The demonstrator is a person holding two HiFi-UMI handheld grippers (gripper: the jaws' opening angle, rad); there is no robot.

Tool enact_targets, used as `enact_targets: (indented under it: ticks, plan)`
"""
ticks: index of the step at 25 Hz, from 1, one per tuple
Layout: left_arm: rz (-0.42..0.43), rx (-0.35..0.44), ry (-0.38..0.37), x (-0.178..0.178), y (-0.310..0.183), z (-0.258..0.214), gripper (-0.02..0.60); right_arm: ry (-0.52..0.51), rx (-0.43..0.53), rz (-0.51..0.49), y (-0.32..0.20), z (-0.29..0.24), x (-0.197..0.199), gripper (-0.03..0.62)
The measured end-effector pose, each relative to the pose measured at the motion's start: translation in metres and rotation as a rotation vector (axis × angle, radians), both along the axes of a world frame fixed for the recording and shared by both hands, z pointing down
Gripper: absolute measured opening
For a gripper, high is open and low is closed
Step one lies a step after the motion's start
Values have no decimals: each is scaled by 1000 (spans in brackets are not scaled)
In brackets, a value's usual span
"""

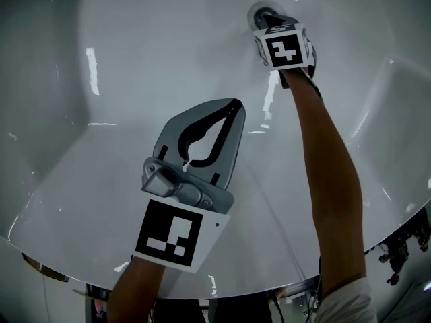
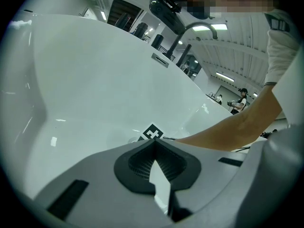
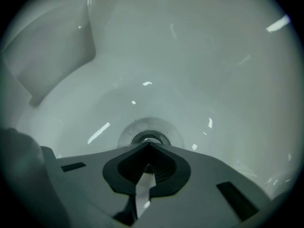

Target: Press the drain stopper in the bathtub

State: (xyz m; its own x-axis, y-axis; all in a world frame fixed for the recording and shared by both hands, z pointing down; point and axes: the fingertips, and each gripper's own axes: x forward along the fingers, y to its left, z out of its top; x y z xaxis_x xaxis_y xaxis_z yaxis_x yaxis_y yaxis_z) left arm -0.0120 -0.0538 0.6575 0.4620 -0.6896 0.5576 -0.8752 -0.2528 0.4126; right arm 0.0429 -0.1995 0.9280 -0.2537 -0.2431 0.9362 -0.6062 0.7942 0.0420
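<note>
The round metal drain stopper (image 3: pixel 149 137) sits in a shallow dished ring at the bottom of the white bathtub (image 1: pixel 135 59). In the head view the stopper (image 1: pixel 258 12) shows at the top, partly covered by my right gripper (image 1: pixel 268 25). My right gripper (image 3: pixel 148 144) is shut with nothing in it, its tips right at the stopper's near edge; whether they touch it I cannot tell. My left gripper (image 1: pixel 235 104) hangs shut and holds nothing over the middle of the tub floor, well short of the drain. In the left gripper view its closed tips (image 2: pixel 153 140) point toward the right gripper's marker cube (image 2: pixel 151 133).
The tub's curved walls rise on all sides, and its rim (image 1: pixel 377 247) runs along the bottom of the head view. A dark curved faucet (image 2: pixel 190 30) stands beyond the tub's far rim. The person's bare right forearm (image 1: pixel 330 173) reaches across the tub. People (image 2: pixel 241 98) stand far off.
</note>
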Motion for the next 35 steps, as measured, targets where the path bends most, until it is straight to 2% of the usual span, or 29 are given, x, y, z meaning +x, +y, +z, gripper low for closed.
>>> enact_targets:
  ticks: [9,15,22,28,35]
  plan:
    - [-1,-40,29,6,1,23,6,60,-43,47,6,25,13,16]
    - [-4,-43,18,-4,-1,15,6,8,-58,106,2,12,7,17]
    - [-19,-14,5,-2,-9,-7,6,-32,-79,153,11,-2,18,18]
    - [-74,2,1,-11,-17,-38,6,-86,-55,178,13,-49,18,17]
    - [-119,67,16,-14,-25,-109,6,-233,-17,214,24,-153,-1,17]
